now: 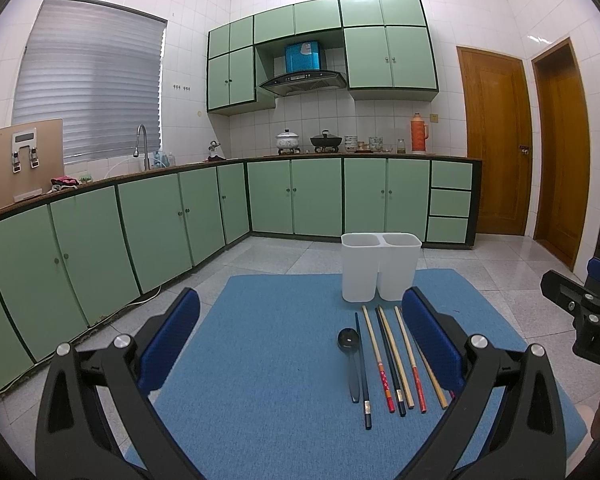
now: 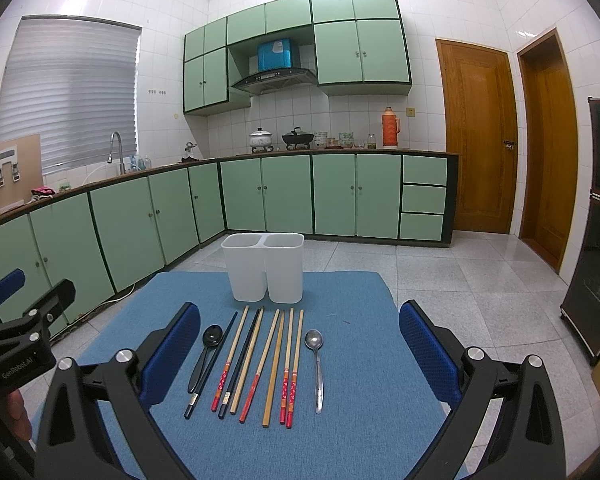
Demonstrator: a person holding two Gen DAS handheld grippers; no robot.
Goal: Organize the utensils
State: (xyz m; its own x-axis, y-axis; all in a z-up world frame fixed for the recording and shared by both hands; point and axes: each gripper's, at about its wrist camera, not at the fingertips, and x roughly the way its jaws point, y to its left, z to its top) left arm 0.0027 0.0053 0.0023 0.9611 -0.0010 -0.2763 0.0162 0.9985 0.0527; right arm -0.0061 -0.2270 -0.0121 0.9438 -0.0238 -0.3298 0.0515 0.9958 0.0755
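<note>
- Left wrist view: left gripper (image 1: 300,344) is hanging wide and empty over the mat (image 1: 260,360); chopsticks (image 1: 396,360) and black spoon (image 1: 350,354) are sitting lower centre, white holder (image 1: 380,266) just behind.
- Right wrist view: right gripper (image 2: 300,354) is gaping wide too, empty, framing the row plus a metal spoon (image 2: 317,364). Looks like nothing's sorted yet, so next is probably closing on one piece.

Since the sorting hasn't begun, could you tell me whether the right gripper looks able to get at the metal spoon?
Probably yes. The right gripper is open, and the metal spoon lies apart from the chopsticks at the row's right end.
</note>
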